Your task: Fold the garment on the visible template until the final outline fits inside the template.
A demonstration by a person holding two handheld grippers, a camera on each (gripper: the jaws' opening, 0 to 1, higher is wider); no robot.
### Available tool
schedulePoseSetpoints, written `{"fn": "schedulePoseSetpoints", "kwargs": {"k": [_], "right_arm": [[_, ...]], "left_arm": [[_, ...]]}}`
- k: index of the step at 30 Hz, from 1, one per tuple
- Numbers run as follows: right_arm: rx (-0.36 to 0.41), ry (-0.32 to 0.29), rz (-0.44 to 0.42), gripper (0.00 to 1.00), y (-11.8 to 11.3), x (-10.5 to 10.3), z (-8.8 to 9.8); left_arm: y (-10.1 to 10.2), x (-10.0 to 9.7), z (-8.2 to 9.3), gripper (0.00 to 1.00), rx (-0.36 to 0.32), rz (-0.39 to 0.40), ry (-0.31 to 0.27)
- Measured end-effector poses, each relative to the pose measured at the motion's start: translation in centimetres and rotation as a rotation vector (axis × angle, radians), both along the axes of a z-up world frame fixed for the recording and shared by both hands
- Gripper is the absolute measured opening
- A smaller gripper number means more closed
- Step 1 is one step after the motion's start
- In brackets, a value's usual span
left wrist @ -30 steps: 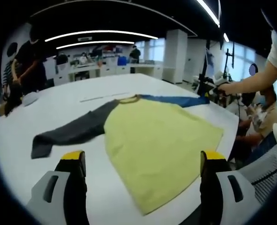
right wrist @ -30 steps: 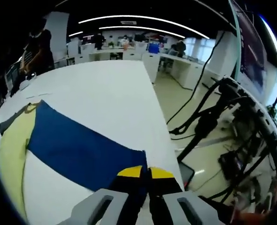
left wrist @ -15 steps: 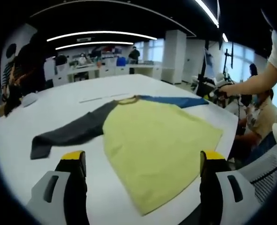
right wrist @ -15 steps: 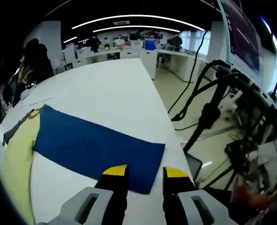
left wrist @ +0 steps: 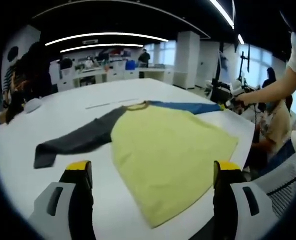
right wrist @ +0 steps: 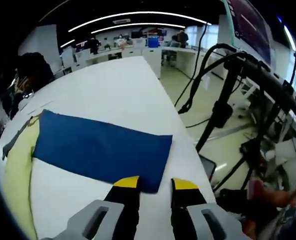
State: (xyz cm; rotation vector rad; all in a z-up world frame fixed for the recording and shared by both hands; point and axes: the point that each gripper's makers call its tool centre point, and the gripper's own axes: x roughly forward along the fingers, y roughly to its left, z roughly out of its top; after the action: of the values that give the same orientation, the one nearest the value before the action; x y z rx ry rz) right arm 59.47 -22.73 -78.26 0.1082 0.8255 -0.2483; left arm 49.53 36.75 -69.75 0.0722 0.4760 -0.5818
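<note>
A long-sleeved shirt lies flat on the white table. It has a yellow body, a grey sleeve stretched one way and a blue sleeve the other. My left gripper hovers open and wide over the shirt's hem, holding nothing. In the right gripper view the blue sleeve is spread flat, with the yellow body at the left. My right gripper is open just behind the cuff, whose corner lies between the tips. A person's hand holds that right gripper at the sleeve end.
A thin pale strip lies on the table beyond the collar. The table edge runs close to the cuff; past it stand cables and a black stand. People are at the far side, with desks behind.
My right gripper, shut on the blue sleeve's cuff a second ago, has opened and let it go; the sleeve now lies flat. The left gripper has stayed where it was.
</note>
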Motion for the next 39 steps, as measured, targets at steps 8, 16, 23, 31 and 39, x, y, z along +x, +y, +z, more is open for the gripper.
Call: {"fn": "schedulePoseSetpoints", "kwargs": {"k": [8, 16, 23, 31, 39], "right_arm": [[0.002, 0.009, -0.008, 0.1, -0.4, -0.2, 0.0], [0.014, 0.009, 0.006, 0.04, -0.5, 0.4, -0.1], [0.036, -0.002, 0.001, 0.0, -0.4, 0.6, 0.0], [0.047, 0.003, -0.002, 0.0, -0.1, 0.7, 0.0], [0.039, -0.025, 0.003, 0.0, 0.1, 1.1, 1.1]], "left_arm": [[0.0, -0.1, -0.1, 0.97, 0.003, 0.002, 0.004], [0.2, -0.2, -0.1, 0.97, 0.008, 0.008, 0.005], [0.4, -0.2, -0.2, 0.97, 0.007, 0.014, 0.01], [0.4, -0.1, 0.1, 0.98, 0.004, 0.012, 0.002], [0.6, 0.0, 0.2, 0.99, 0.007, 0.012, 0.001]]}}
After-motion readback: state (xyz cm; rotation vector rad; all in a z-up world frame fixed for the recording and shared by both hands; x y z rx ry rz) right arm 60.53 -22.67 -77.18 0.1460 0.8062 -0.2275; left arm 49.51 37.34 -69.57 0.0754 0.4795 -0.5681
